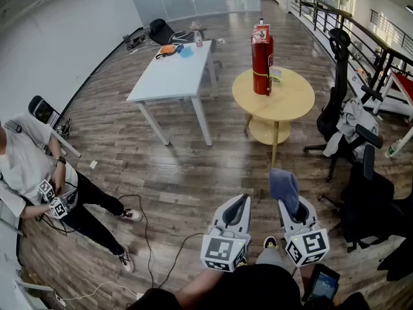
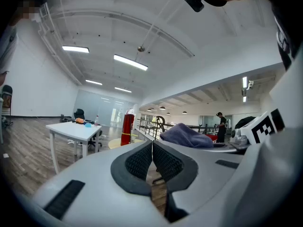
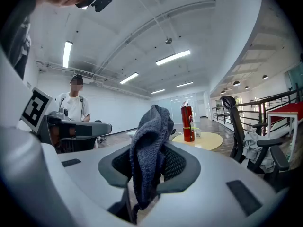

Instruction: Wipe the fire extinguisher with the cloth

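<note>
While both grippers are held low at the 6 o'clock edge of the head view, the right gripper (image 1: 288, 206) has its jaws clamped on a blue-grey cloth (image 3: 150, 143). The cloth stands up in a bunch from between the jaws, and a short end hangs below them. The left gripper (image 2: 152, 159) sits just beside the right one, at its 9 o'clock, with its jaws pressed together and nothing between them. The red fire extinguisher (image 1: 261, 60) stands upright at about 12 o'clock, well apart from both grippers, near the far side of a round yellow table (image 1: 293, 105). A white rectangular table (image 1: 171, 76) stands at 11 o'clock, with small orange and blue items at its far end. A black office chair (image 1: 337, 102) stands at 2 o'clock. At 9 o'clock a person (image 1: 29, 166) in a pale top and dark trousers holds marker cubes. Cables trail across the wooden floor (image 1: 193, 173).
</note>
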Demonstrator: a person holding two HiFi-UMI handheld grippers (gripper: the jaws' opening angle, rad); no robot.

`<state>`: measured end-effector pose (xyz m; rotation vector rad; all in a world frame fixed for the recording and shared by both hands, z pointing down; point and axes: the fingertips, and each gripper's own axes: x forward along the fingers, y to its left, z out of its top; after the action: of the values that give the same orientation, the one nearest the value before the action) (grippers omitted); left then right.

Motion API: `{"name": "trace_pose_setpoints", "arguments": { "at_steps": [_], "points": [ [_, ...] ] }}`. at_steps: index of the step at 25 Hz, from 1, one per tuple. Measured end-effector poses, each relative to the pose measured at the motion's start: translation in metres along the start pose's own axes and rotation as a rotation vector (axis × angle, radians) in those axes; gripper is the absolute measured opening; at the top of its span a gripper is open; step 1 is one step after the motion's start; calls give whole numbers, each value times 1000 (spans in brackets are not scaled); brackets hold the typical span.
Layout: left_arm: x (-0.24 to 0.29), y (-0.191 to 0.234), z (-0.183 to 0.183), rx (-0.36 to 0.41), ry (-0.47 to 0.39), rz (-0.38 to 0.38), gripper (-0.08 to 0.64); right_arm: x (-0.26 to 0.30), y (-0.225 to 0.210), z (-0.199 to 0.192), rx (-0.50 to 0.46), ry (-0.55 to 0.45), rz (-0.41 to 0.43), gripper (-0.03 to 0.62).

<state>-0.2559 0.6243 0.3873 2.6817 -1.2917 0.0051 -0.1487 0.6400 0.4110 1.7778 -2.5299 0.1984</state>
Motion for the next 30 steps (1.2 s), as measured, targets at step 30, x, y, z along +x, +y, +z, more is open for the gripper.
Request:
{"name": "trace_pose_setpoints", "arguments": {
  "at_steps": [30],
  "points": [
    [173,78,4,-2,33,9,25,145,-105,16,118,-43,74,115]
  ]
}}
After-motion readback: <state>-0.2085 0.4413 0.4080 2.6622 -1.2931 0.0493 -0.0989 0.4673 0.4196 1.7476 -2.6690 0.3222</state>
